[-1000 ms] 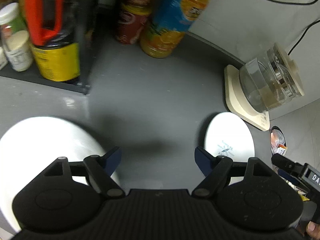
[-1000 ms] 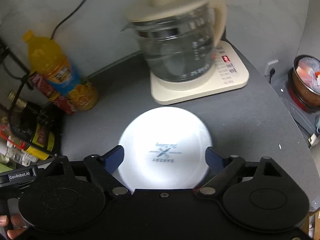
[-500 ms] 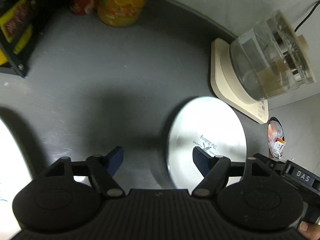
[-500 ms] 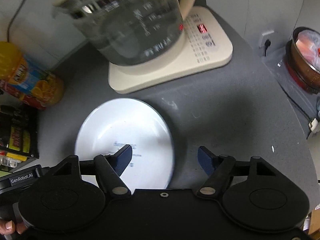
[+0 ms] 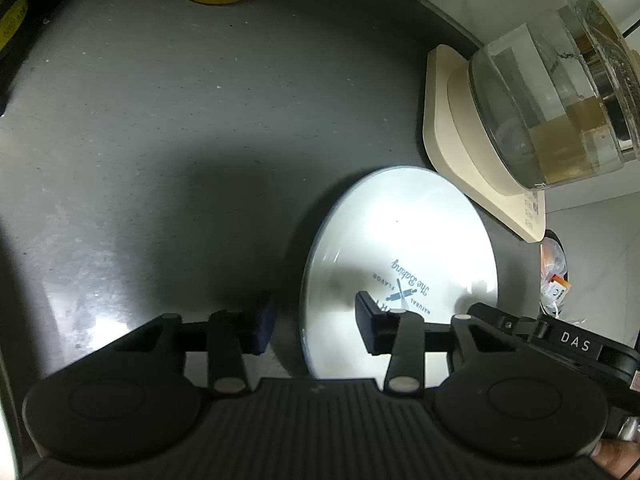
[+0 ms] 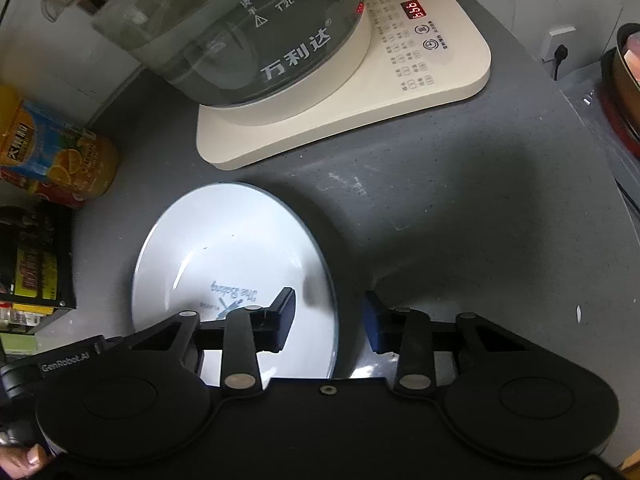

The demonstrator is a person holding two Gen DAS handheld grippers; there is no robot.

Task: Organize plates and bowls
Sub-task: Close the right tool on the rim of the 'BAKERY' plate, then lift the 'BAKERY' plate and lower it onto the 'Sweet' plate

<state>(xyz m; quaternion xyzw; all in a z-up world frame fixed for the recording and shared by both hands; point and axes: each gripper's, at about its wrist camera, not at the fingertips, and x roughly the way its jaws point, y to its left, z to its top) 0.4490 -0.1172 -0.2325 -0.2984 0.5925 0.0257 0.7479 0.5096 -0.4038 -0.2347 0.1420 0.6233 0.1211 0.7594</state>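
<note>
1. I have one white plate (image 5: pixel 400 248) lying flat on the grey countertop (image 5: pixel 160 120), printed with a dark crossed-utensil logo and the words "The Baking".
2. My left gripper (image 5: pixel 316 322) sits low at the plate's left edge. Its jaws are partly open, straddling the rim: the right finger (image 5: pixel 370 320) is over the plate's inside, the left finger (image 5: pixel 262 326) is over bare counter just outside the rim. I cannot tell whether either pad touches the plate.
3. My right gripper (image 6: pixel 330 320) is at the opposite edge of the same plate (image 6: pixel 224 252), also partly open across the rim, with its left finger (image 6: pixel 282 316) above the plate face and its right finger (image 6: pixel 374 326) outside over the counter. Contact is again unclear to me.
4. Through the left camera the right gripper's body, marked "DAS", shows at the near right, just beside my own tool.
5. Beyond the plate, to the far right in the left view, stands a glass kettle (image 5: pixel 560 104) on a cream base (image 5: pixel 448 128); the base corner comes very near the plate's far rim.
6. The right view shows the base's control panel with a lit red display (image 6: pixel 414 9).
7. An orange juice bottle (image 6: pixel 52 144) stands at the far left, with a red can just beside it, and a dark rack of bottles (image 6: pixel 32 264) lies nearer on the left.
</note>
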